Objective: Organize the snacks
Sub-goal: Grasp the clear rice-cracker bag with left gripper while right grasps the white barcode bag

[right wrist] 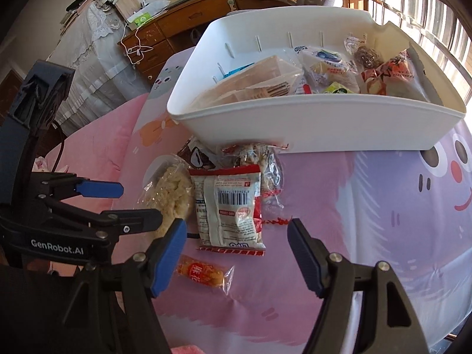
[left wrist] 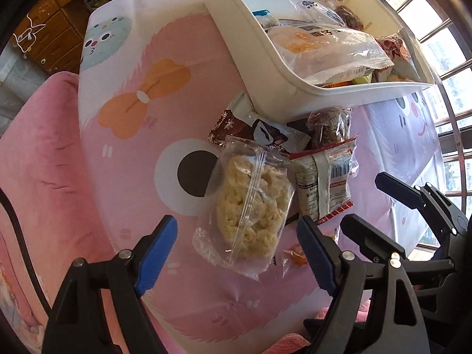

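Note:
A clear bag of pale yellow snack (left wrist: 250,206) (right wrist: 174,194) lies on the cartoon-print cloth, its near end between the blue pads of my left gripper (left wrist: 236,253) (right wrist: 124,203), which is open and not touching it. Beside it lies a red-and-white barcode packet (left wrist: 321,183) (right wrist: 230,209), just beyond my open right gripper (right wrist: 236,250) (left wrist: 380,206). A small orange snack (right wrist: 203,274) (left wrist: 295,255) lies near the right gripper's left finger. The white bin (left wrist: 324,88) (right wrist: 295,124) behind them holds several packets.
A brown wrapper (left wrist: 259,132) (right wrist: 197,156) and a clear pack of dark snack (left wrist: 327,126) (right wrist: 262,162) lie against the bin's front. A pink blanket (left wrist: 44,162) borders the cloth on the left. Window bars (left wrist: 442,59) are at the right, a wooden dresser (right wrist: 183,20) beyond.

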### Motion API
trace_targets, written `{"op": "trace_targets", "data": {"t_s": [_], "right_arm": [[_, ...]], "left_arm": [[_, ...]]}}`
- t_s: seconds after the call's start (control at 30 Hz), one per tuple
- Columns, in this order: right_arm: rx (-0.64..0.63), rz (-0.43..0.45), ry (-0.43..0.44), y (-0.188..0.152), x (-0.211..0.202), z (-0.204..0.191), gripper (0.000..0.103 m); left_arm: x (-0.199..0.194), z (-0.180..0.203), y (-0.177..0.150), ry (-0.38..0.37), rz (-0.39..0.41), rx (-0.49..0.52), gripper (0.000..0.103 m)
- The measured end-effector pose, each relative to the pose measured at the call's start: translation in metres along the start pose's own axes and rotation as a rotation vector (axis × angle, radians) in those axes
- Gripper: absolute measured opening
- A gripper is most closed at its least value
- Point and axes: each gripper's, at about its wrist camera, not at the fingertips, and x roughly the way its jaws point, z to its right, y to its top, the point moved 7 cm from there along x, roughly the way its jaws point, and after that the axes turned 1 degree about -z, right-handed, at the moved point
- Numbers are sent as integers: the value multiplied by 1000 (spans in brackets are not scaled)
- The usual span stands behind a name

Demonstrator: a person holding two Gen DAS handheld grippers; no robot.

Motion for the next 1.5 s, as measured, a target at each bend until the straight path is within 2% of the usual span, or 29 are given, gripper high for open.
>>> {"op": "trace_targets", "data": {"t_s": [0.17,0.4,0.67,0.8,0.87,1.27,1.5], "right_arm": [[-18,-15,-23,-8,13,-6,71],[-63,-18,-57,-9,29,-15,71],[-92,-26,-96,-7,44,-26,72],[-119,-26,-102,2,52,-34,69],[-123,-28,-102,3,53,-37,62],[-117,-34,-93,7,52,-37,48],[-160,-10,-89,7,39,-43,48]], "left_arm": [[15,3,5,2,-25,37,82],[35,5,12,6,-58,63,76],[43,9,15,17,-60,91,56],[43,11,16,7,-56,83,55],[44,10,16,5,-56,79,55],[27,-2,0,-7,-47,33,55],[9,-1,-9,-18,-22,6,55]]}}
